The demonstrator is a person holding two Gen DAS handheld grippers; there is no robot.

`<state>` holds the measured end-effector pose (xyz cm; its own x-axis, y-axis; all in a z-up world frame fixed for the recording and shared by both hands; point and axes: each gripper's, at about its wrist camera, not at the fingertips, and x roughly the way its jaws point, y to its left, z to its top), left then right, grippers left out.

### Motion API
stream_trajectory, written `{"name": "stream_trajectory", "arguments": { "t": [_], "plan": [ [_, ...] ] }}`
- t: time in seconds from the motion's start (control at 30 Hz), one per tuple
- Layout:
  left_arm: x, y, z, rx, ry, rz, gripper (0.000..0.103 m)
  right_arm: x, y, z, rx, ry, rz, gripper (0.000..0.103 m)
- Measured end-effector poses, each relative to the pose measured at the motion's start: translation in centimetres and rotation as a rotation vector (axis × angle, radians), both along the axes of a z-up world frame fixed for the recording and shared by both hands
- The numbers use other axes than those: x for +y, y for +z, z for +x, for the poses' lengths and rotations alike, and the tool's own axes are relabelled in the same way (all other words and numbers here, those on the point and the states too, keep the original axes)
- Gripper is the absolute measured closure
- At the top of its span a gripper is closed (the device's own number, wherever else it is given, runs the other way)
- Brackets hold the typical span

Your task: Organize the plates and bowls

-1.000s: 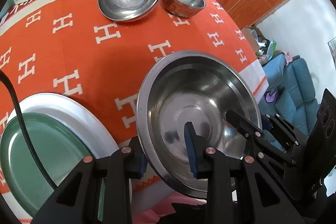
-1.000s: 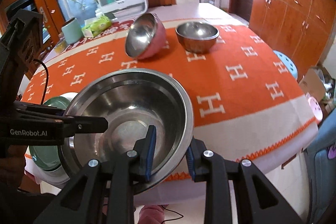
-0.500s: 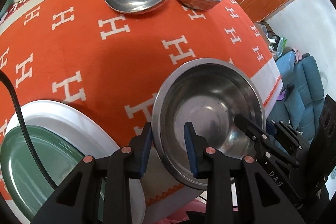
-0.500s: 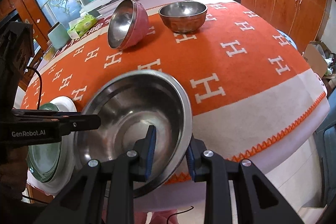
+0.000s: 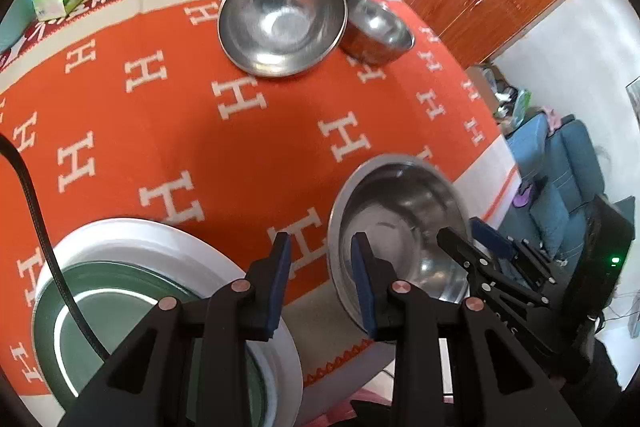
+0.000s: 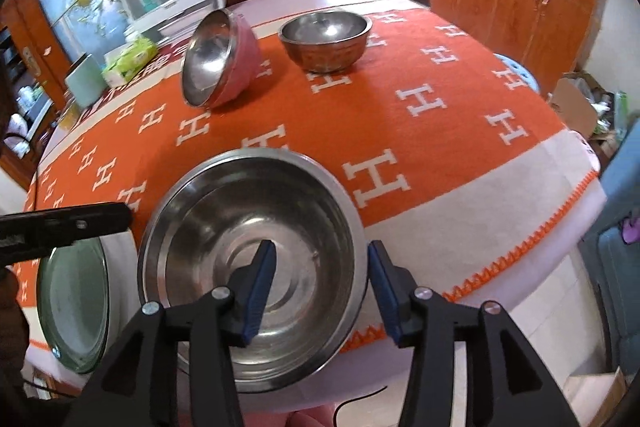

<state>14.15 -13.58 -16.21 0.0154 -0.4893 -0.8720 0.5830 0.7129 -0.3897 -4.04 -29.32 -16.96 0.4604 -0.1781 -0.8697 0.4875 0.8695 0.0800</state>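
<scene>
1. Now that your right gripper (image 6: 322, 287) has just been opening, its pads straddle the big steel bowl (image 6: 256, 267) rim without pressing; lift straight off.
2. Bowl sits at the bench (image 6: 460, 203) near edge, six o'clock.
3. Left gripper (image 5: 320, 279) stands apart, empty, rim between its pads; green plate (image 5: 120, 307) lies at nine o'clock.

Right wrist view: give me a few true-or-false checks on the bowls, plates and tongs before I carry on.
1. The big steel bowl stands upright near the table's edge. True.
2. The right tongs are clamped on its rim. False: they have just been opening. The rim lies between the pads, unpinched.
3. The pink-backed bowl is tipped on its side. True.
4. The green plate sits inside the small bowl. False: it lies on a white plate.
</scene>
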Motion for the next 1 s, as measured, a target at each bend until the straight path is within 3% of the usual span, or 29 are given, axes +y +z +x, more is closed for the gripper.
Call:
{"name": "stream_trajectory", "arguments": {
  "t": [0.37,0.7,0.87,1.0],
  "plan": [
    [4.4,4.8,0.1,-0.076,-0.039,-0.036,0.071,3.3,3.8,-1.7,-0.072,-0.100,-0.064,0.052],
    [6.5,6.3,0.2,-0.080,-0.010,-0.086,0.070,5.3,6.4,-3.0,-0.090,-0.099,-0.145,0.052],
    [6.9,6.8,0.2,-0.088,0.045,-0.105,0.062,4.7,7.3,-2.8,-0.116,-0.069,-0.159,0.052],
    [6.7,7.2,0.3,-0.106,0.102,-0.125,0.062,3.0,7.9,-1.8,-0.142,-0.008,-0.165,0.052]
  ]
}}
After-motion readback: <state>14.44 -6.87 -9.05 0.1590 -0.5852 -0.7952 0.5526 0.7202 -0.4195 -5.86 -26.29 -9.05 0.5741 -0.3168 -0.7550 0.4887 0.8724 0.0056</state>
